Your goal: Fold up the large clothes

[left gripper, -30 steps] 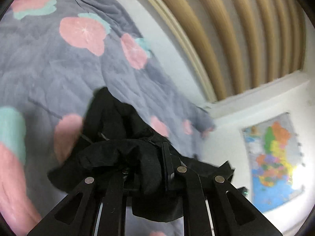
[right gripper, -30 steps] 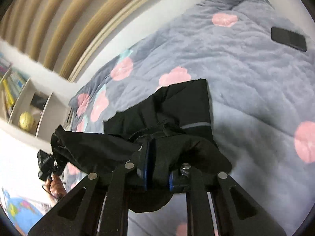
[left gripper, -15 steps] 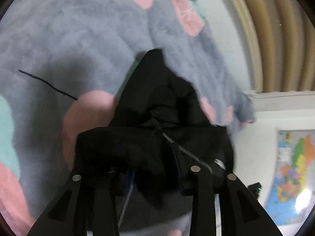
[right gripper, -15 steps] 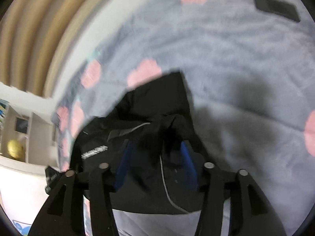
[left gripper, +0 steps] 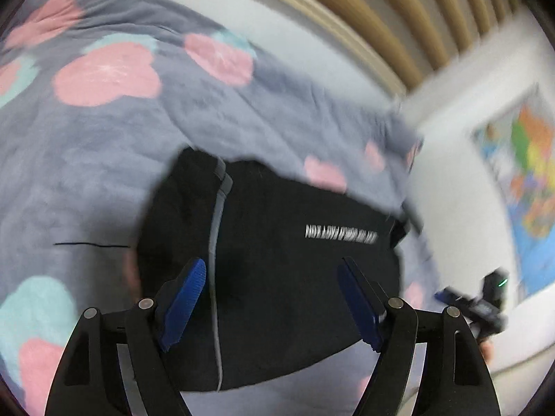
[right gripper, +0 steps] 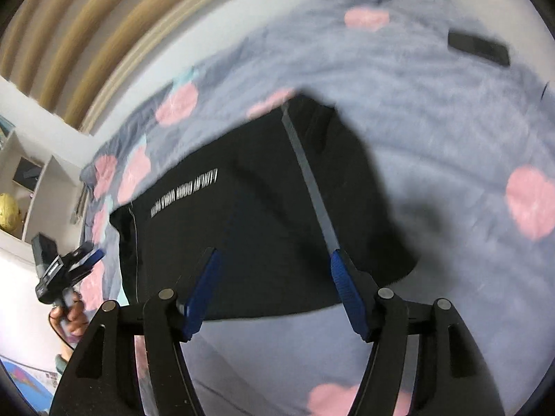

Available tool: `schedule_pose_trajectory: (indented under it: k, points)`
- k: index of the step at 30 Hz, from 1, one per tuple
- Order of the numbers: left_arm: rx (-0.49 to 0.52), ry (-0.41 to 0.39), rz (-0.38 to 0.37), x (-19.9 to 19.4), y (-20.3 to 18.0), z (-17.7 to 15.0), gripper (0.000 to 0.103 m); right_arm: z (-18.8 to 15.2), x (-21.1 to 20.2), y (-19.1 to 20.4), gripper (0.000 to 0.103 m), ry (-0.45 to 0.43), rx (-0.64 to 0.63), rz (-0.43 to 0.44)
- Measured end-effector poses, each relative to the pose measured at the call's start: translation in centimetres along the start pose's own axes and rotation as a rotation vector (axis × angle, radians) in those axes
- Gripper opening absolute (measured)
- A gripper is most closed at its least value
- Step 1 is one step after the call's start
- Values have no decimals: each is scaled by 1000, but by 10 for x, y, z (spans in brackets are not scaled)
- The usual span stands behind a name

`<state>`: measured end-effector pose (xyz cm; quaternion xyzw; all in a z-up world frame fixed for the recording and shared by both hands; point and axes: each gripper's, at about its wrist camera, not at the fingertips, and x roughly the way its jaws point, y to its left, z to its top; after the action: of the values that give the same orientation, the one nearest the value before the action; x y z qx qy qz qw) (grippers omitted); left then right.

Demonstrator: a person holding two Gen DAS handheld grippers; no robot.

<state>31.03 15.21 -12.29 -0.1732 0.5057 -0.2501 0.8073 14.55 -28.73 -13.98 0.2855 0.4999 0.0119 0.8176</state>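
Black garment (left gripper: 295, 277) lies folded flat on the bed, on a grey blanket (left gripper: 104, 159) w/ pink and teal blotches. White lettering (left gripper: 340, 234) runs across the top layer; a grey stripe (left gripper: 216, 242) runs down one side. In the right wrist view the same garment (right gripper: 263, 215) shows the lettering (right gripper: 184, 194) toward the left and the stripe (right gripper: 308, 180) on the right, blanket (right gripper: 433, 131) all round it.

Left claw (left gripper: 270, 305): released, jaws wide, having just been opening. Blue pads (left gripper: 184, 301) stand apart above the cloth, garment seen between them but neither pad presses on it. Nothing grasped.

Right claw (right gripper: 274, 291): also released, jaws just been opening, blue pads (right gripper: 204, 291) spread over the garment's near edge. No cloth pinched.

Each claw shows in the other's view: right one at the far right edge of the left wrist view (left gripper: 482, 305), left one at the left edge of the right wrist view (right gripper: 66, 270), w/ a hand (right gripper: 71, 315) on its grip. Both are blurred there.

Dark flat phone-like item (right gripper: 478, 48) lies on the blanket, well apart from the garment. Thin black thread (left gripper: 90, 244) on the blanket just beside the garment. Slatted wood headboard (left gripper: 399, 17) behind the bed, coloured map (left gripper: 523, 187) on the wall, shelf w/ a gold ball (right gripper: 8, 211) off to the side.
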Motion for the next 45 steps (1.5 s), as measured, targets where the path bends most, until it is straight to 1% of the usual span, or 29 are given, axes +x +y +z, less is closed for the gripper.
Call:
schedule_pose_trajectory:
  k: [1,2,3,4,5,6,7,8,10,12,14,15,17,18,19,20,22,24,26,29,30,32,33,35,38,42,44,45]
  points:
    - [12,34,-25,22,-6,-5,79,-5,12,8,69,15,-8,-26]
    - [13,61,-32,42,-10,-10,79,-10,33,16,69,33,-18,-77]
    - [15,87,-19,63,-13,-15,79,-13,52,22,69,50,-31,-115]
    - [17,120,16,88,-16,-21,79,-15,68,26,69,64,-45,-143]
    - [14,146,74,111,-15,-28,79,-17,91,31,69,84,-65,-200]
    - [22,147,144,127,-15,-33,79,-19,110,34,69,101,-78,-254]
    - [33,148,191,138,-15,-36,80,-20,123,36,69,113,-89,-280]
    - [33,162,225,148,-13,-38,81,-21,141,37,70,140,-106,-314]
    - [-2,189,231,154,-8,-36,82,-21,157,37,70,172,-108,-344]
    - [-17,215,215,154,-5,-31,82,-17,153,38,69,195,-105,-343]
    - [-11,209,183,142,-7,-29,81,-14,137,41,68,205,-131,-339]
    - [-9,201,167,134,-8,-30,81,-12,119,46,68,197,-172,-338]
    - [-35,170,71,107,-11,-33,81,-6,89,52,68,181,-226,-330]
    - [-43,153,36,95,-13,-34,81,0,64,55,68,164,-259,-322]
    - [-45,124,4,81,-16,-35,81,6,44,58,68,145,-284,-316]
    - [-37,85,-5,63,-20,-33,81,12,23,60,68,120,-305,-308]
    - [-14,27,20,35,-25,-28,81,26,-14,62,68,64,-320,-284]
    - [-7,-25,56,10,-22,-18,81,39,-40,62,69,20,-319,-252]
    - [-20,-54,92,-9,-12,-7,81,54,-53,61,73,-28,-331,-226]
    - [-92,-60,142,-24,22,9,81,69,-41,54,75,-49,-333,-218]
    - [-109,-55,150,-27,33,12,81,78,-26,47,75,-39,-312,-192]
    - [-136,-47,192,-26,54,18,81,92,2,32,75,-27,-272,-156]
    - [-140,-40,197,-20,57,21,81,97,14,29,75,-25,-255,-151]
    - [-164,-13,197,-1,68,32,81,107,50,14,75,-10,-217,-145]
    - [-229,15,159,35,90,39,81,117,86,-1,75,11,-190,-136]
    - [-271,32,140,66,103,43,81,133,111,-16,75,29,-233,-150]
    - [-279,41,142,79,108,45,81,142,124,-26,75,61,-236,-133]
    - [-261,57,142,86,109,46,81,148,133,-31,75,89,-234,-121]
